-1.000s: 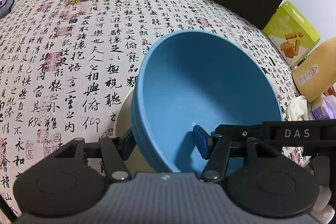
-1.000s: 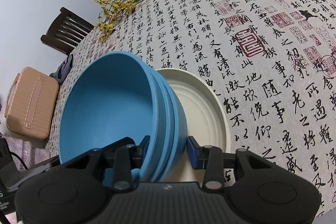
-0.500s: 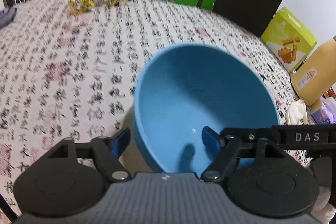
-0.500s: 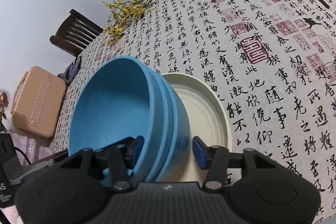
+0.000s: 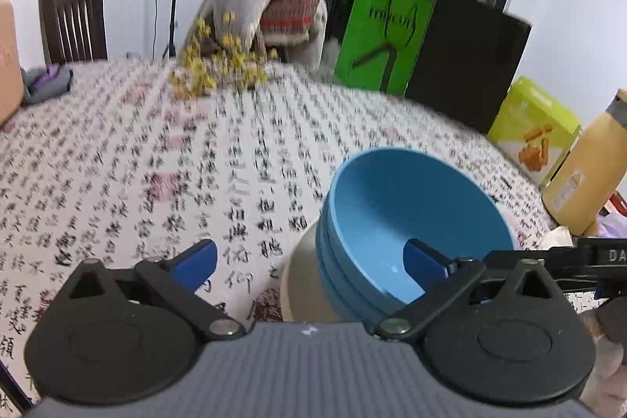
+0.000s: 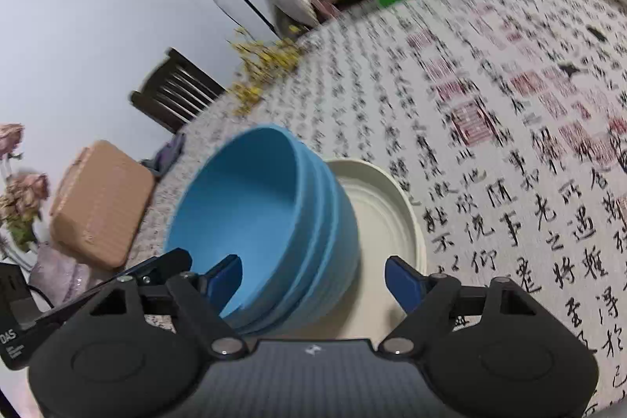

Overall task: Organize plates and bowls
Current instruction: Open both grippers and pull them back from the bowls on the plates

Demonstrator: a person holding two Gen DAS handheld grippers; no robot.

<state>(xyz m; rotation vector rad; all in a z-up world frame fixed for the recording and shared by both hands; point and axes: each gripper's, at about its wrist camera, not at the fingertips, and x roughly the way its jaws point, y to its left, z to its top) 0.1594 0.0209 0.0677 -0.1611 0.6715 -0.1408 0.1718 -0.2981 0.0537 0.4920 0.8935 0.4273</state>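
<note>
Both grippers have just been opening and have let go of the blue bowls [image 5: 411, 222]. A second ago each pinched the stack's rim; now the left gripper [image 5: 309, 261] stands fully spread, one pad out over the tablecloth [image 5: 137, 151] at lower left, the other hanging inside the top bowl without pressing it. The right gripper [image 6: 313, 277] is likewise spread, one pad inside the bowl, the other over the cream plate [image 6: 380, 214], neither pressing anything. Both views show more of the room and less of the bowls than before, so the hands seem to be backing off. That suggests the stacking step is done: the bowls are placed and released. The stack sits in the lower middle of each frame, three or so matte blue bowls nested with rims stepped evenly, resting on one side of the plate rather than centred, leaning slightly. The plate is shallow, pale, faintly ridged, with bare surface showing right of the bowls in the right view.
</note>
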